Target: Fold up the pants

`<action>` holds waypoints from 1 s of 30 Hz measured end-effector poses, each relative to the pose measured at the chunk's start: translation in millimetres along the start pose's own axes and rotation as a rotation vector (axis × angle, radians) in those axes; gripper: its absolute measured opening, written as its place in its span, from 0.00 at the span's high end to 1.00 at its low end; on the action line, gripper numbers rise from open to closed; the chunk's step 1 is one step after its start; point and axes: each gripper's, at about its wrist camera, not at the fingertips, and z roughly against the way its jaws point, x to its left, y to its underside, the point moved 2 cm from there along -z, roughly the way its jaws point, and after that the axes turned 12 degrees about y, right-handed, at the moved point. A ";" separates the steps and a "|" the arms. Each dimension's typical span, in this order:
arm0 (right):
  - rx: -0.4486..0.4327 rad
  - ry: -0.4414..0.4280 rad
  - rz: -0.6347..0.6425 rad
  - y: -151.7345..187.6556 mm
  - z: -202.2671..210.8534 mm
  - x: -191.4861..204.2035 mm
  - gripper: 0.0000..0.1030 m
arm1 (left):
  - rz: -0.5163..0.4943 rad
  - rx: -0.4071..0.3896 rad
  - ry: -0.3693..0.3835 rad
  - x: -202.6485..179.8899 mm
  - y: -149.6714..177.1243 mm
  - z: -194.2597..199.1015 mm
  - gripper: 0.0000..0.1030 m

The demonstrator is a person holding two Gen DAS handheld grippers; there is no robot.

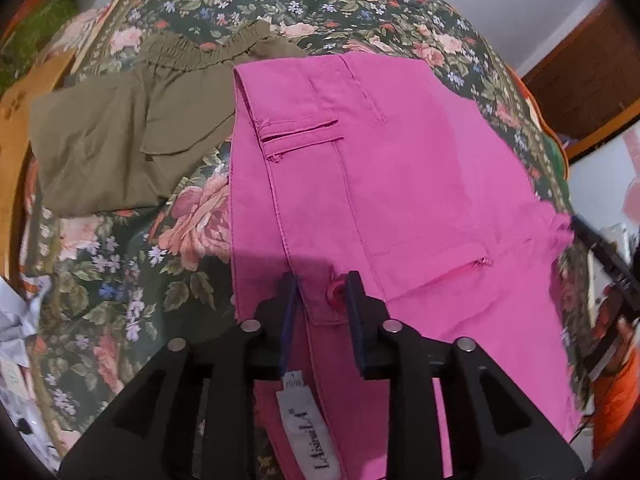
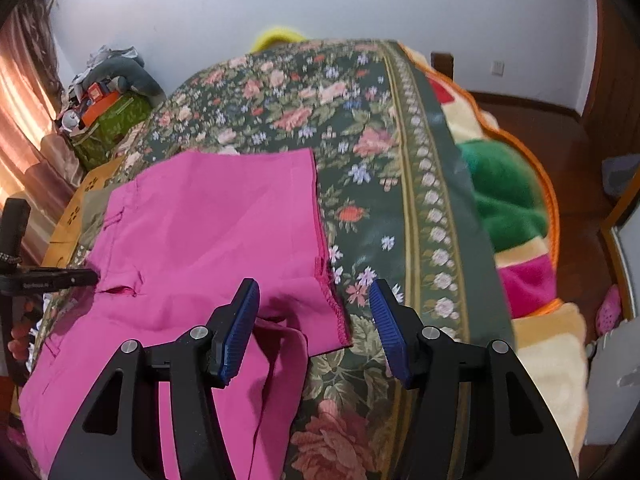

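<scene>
Pink pants (image 1: 380, 184) lie partly folded on the floral bedspread (image 1: 160, 240), pockets up. My left gripper (image 1: 322, 280) straddles the waistband edge by the pink button; its fingers stand a small gap apart with the fabric between them. A white label hangs below it. In the right wrist view the pink pants (image 2: 200, 240) lie at left, a leg hem near the centre. My right gripper (image 2: 314, 296) is open and empty, just above the hem and the bedspread (image 2: 360, 200). The left gripper's body shows at the left edge of that view (image 2: 48, 278).
Folded olive green pants (image 1: 120, 140) lie on the bed left of the pink ones. A brown cardboard box (image 1: 24, 120) stands at the bed's left side. A colourful blanket (image 2: 512, 200) hangs off the right edge. Clutter and a green bag (image 2: 108, 120) stand by the curtain.
</scene>
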 end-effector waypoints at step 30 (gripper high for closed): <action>0.078 0.023 0.108 6.7 -28.6 13.0 0.98 | -0.171 -0.105 -0.337 -12.2 1.2 -3.9 0.91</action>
